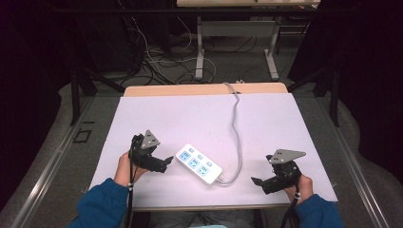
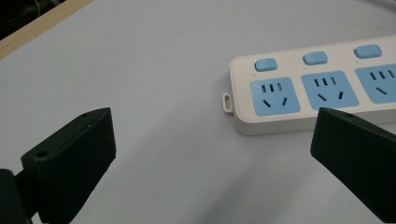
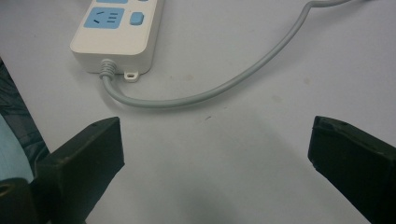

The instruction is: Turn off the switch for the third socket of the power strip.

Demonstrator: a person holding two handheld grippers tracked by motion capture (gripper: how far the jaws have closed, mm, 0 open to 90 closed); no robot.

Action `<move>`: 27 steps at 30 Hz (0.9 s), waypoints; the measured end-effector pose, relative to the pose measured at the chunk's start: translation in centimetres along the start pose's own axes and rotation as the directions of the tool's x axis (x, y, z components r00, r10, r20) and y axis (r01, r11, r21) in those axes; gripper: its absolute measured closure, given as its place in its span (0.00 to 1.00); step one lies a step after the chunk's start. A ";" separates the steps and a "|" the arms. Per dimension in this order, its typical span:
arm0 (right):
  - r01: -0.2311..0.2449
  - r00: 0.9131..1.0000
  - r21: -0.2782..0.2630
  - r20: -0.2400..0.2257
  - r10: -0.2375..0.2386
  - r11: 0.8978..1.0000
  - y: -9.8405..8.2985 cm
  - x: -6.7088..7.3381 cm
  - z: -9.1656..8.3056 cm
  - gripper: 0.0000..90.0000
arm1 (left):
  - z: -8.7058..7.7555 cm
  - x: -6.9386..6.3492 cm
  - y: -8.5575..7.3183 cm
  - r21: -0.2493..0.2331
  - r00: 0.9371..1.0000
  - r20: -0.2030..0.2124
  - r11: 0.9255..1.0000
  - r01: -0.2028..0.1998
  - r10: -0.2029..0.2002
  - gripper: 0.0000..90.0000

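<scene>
- The pale lilac table mat bears a white power strip with blue sockets, lying diagonally between both hands.
- The strip's grey cord trails off the far edge.
- The left gripper gapes wide and empty just beside the strip's free end; I'd straddle that end squarely.
- The right gripper, equally wide and empty, waits near the cord end.

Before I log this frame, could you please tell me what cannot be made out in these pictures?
- Power strip: in the left gripper view the right edge cuts off its far end; in the right gripper view the top edge does.
- Its grey cord: in the high view it runs off the table's far edge, so where it ends is hidden.
- Switch positions: the blue buttons don't reveal on or off.
- Both hand-held grippers' bodies lie below the frame in their own views.
</scene>
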State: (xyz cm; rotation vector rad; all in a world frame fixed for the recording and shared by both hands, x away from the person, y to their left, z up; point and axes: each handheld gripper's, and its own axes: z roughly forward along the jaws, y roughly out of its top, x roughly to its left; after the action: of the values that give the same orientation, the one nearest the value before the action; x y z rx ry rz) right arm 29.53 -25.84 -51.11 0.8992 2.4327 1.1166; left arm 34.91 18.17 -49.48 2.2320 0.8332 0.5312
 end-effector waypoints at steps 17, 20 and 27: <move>-0.005 1.000 0.004 0.000 0.005 1.000 0.0 -0.1 0.0 0.03 | -2.2 0.4 -2.4 0.008 0.999 -0.028 1.000 0.030 -0.030 0.00; -0.004 1.000 0.006 0.001 0.004 1.000 0.0 -0.1 0.0 0.03 | -2.5 0.4 -2.8 0.019 0.999 -0.035 1.000 0.025 -0.024 0.00; -0.004 1.000 0.008 0.004 0.004 1.000 0.0 0.0 0.0 0.03 | -2.8 0.2 -3.8 0.024 0.998 -0.055 0.999 0.026 -0.024 0.00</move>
State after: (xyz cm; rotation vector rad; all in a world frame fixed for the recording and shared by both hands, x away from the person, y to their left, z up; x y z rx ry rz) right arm 29.58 -25.85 -51.10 0.9081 2.4346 1.1061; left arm 31.95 21.70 -50.29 2.2351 0.8991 0.5759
